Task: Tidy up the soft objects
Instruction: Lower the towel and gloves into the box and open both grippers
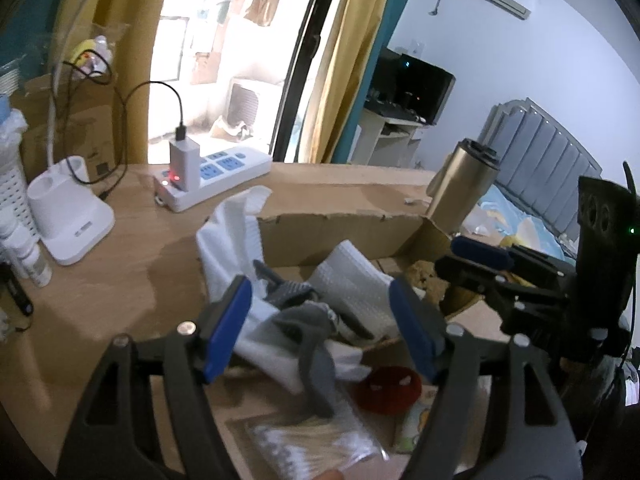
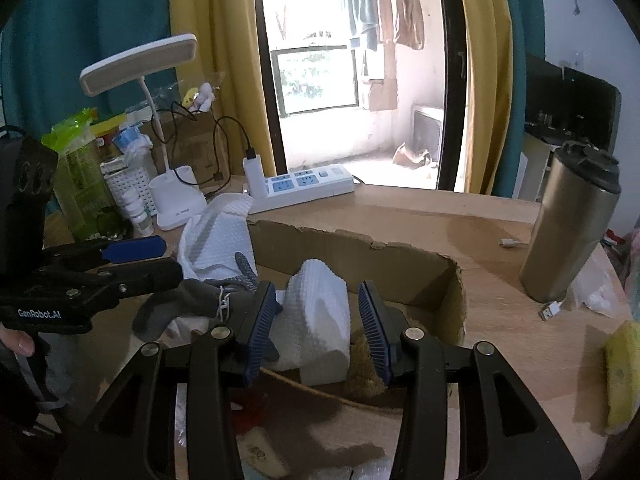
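Nearest the lens in the left wrist view, the left gripper (image 1: 320, 320) stands with its jaws wide apart over a heap of soft cloth, its blue pads (image 1: 226, 324) clear of the fabric. Between them lie a grey sock (image 1: 308, 328) and a white sock (image 1: 268, 336), tangled and slightly blurred, at lower centre of the frame. Just below sit a dark red knitted ball (image 1: 390, 390) and a clear bag of cotton swabs (image 1: 316, 446) at the bottom edge.

In the right wrist view the right gripper (image 2: 318, 328) is parted too, with a folded white textured cloth (image 2: 320, 320) standing between the pads; they do not press on it. That cloth rests inside the cardboard box (image 2: 400, 264), whose torn wall crosses mid-frame. A brown fuzzy thing shows low in the box beside the right pad, too hidden to name. Another white textured cloth (image 2: 218, 236) is draped over the box's left rim.

The box's high wall and the other gripper, entering from each frame's side, crowd the space over the pile.

Farther off on the wooden table (image 2: 500, 308): a metal tumbler (image 2: 568, 232) at right, a yellow sponge (image 2: 622, 376) at the right edge, a white power strip (image 2: 304, 188) at centre, and a white desk lamp (image 2: 176, 196) at left. Beyond are yellow curtains and a balcony door.
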Tool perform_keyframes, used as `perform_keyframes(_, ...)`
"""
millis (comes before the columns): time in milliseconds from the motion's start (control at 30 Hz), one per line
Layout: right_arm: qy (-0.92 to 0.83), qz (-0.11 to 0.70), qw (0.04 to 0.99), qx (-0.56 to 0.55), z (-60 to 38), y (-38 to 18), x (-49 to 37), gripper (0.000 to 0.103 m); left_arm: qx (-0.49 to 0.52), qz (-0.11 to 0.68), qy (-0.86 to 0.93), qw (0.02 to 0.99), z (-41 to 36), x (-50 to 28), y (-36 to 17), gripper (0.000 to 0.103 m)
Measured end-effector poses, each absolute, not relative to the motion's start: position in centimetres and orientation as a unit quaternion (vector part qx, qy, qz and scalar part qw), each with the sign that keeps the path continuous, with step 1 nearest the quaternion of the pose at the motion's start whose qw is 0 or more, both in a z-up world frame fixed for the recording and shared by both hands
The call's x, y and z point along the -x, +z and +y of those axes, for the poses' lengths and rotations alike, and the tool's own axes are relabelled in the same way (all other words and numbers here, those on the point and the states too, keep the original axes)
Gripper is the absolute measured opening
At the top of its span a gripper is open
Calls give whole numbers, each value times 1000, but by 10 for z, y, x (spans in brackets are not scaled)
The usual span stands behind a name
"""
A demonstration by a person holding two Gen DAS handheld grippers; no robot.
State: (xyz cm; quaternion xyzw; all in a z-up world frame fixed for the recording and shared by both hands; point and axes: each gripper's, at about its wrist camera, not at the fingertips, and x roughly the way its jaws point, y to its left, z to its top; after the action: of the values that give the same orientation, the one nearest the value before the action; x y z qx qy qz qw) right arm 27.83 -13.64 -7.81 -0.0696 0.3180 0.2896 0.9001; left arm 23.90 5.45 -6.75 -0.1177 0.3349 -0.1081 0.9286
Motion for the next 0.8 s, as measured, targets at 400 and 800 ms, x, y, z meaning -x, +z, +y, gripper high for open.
perform_keyframes(400,281,298,909,72,-145,-57,-245,47,122,310,-112,936,56,-201,-52,74)
perform_keyframes(800,274,284,916,71,-157,-45,-216,55,116,299,-118,940,44,-174,-44,75)
